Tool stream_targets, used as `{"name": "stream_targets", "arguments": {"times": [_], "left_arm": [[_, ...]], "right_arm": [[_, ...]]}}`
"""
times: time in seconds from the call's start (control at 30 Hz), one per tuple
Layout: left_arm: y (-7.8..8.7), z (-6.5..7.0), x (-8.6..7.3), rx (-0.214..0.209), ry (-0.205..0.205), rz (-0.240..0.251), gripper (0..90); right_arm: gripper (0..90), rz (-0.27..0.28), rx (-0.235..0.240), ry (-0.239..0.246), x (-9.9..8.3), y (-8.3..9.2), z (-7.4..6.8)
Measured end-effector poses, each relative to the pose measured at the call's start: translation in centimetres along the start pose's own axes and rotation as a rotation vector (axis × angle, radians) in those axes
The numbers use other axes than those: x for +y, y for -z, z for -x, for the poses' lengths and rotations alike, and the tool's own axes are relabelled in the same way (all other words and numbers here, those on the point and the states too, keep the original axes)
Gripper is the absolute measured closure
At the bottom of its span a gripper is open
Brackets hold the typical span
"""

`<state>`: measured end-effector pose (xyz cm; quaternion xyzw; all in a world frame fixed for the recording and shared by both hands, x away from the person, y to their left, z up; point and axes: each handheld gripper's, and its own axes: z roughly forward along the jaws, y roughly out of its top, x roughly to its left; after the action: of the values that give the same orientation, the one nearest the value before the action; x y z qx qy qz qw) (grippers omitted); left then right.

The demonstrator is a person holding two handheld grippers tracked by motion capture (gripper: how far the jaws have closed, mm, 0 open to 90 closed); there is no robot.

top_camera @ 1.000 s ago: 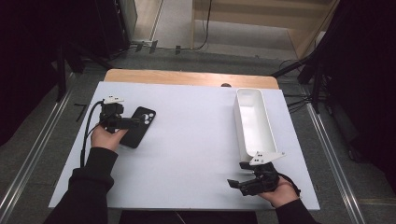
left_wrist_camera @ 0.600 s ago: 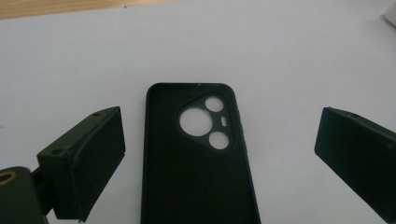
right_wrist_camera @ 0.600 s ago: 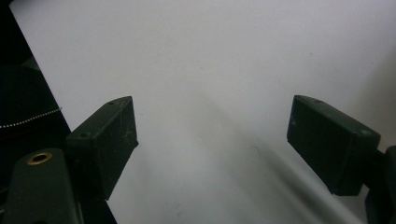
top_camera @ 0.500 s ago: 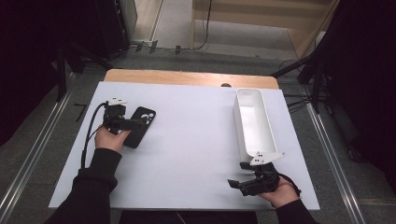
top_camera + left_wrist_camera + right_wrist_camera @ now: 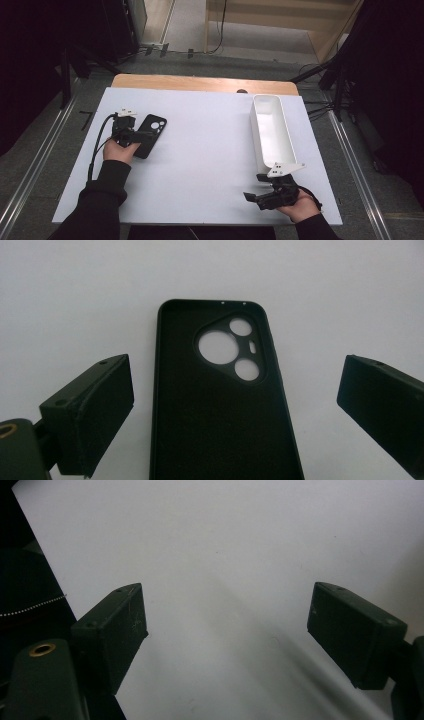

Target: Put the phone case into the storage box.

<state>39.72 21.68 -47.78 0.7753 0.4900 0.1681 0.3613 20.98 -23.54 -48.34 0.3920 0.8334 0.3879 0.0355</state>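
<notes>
Black phone case (image 5: 220, 400), lying flat at bench (image 5: 210, 145) left w/ left gripper (image 5: 235, 405) jaws wide open either side, is seen barely shifted since prior frames—no grip yet made; right gripper (image 5: 227, 635) is held open, empty.

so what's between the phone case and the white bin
Nothing: in the high view the white tabletop lies bare between the phone case and the white bin.
</notes>
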Motion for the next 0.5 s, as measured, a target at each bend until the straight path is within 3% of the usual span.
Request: {"name": "stream_targets", "arguments": {"times": [0.4,0.5], "left_arm": [[-0.6,-0.1,-1.3,0.01,-0.001,-0.03,1.5],[-1.1,-0.3,-1.7,0.015,-0.02,-0.069,1.5]], "right_arm": [[14.5,-0.009,0.0,-0.002,0.0,0.0,-0.1],[14.5,-0.006,0.001,0.007,0.0,-0.1,-0.1]]}}
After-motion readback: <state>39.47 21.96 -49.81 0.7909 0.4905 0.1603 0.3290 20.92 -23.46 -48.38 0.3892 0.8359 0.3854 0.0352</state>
